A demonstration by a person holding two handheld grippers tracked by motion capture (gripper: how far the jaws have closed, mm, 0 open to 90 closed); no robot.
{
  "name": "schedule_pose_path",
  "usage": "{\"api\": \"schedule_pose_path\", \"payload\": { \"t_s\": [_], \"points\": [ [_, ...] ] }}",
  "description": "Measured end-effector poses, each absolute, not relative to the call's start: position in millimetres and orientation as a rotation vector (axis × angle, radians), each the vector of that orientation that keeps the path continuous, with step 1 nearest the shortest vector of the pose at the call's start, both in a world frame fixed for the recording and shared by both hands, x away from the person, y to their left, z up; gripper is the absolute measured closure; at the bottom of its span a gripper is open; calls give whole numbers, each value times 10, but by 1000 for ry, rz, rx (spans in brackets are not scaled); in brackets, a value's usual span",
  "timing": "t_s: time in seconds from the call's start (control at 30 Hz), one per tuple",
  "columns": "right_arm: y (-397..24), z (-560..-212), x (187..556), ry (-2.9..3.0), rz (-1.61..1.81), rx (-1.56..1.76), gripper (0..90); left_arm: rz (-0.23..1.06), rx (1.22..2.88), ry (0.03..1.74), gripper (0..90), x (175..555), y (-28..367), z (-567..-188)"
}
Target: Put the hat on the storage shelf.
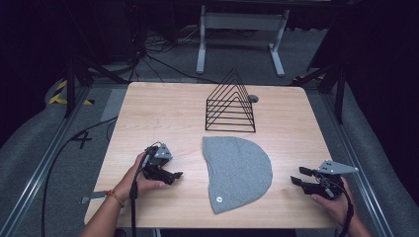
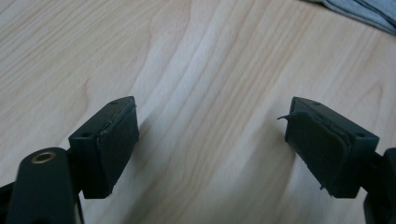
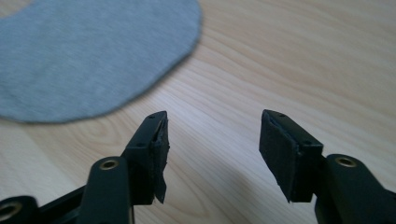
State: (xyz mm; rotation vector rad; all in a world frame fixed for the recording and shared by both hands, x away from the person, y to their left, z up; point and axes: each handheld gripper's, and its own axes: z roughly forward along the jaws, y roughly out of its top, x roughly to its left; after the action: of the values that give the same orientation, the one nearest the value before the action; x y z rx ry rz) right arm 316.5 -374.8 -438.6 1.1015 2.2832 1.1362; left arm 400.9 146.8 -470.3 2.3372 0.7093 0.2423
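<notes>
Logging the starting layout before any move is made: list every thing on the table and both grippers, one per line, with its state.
grey beanie: lying flat on the table, untouched, between the two grippers.
black wire rack: upright, empty, behind the beanie.
left gripper: jaws open, nothing between them, over bare wood.
right gripper: jaws open, nothing held, short of the beanie's edge.
table: light wood, bare apart from these.
</notes>
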Motion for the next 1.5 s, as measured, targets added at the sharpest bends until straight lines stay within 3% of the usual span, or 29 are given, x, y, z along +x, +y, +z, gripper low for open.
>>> {"api": "schedule_pose_path", "payload": {
  "t_s": [0.07,0.2,0.57,0.67,0.83,1.1,1.33,1.5],
  "points": [
    [-3579,-4326,3144,2350,1222,1035,640,209,2316,696,238,4091,1340,-4669],
    [-3204,-4288,3090,2428,1238,905,669,222,2293,644,265,4136,1192,-4619],
    [-2215,-4467,3052,2646,1225,613,708,266,2286,531,526,4375,660,-4494],
    [-2080,-4536,3038,2672,1217,574,708,277,2296,516,533,4457,525,-4497],
    [-2026,-4631,2998,2724,1198,547,683,345,2295,507,539,4538,391,-4558],
    [-2060,-4639,2991,2751,1173,540,685,240,2319,516,586,4571,403,-4651],
    [-2228,-4617,3050,2735,1141,603,685,282,2380,516,592,4375,510,-4604],
    [-2385,-4597,3098,2699,1099,671,677,231,2394,524,592,4224,615,-4596]
  ]
}}
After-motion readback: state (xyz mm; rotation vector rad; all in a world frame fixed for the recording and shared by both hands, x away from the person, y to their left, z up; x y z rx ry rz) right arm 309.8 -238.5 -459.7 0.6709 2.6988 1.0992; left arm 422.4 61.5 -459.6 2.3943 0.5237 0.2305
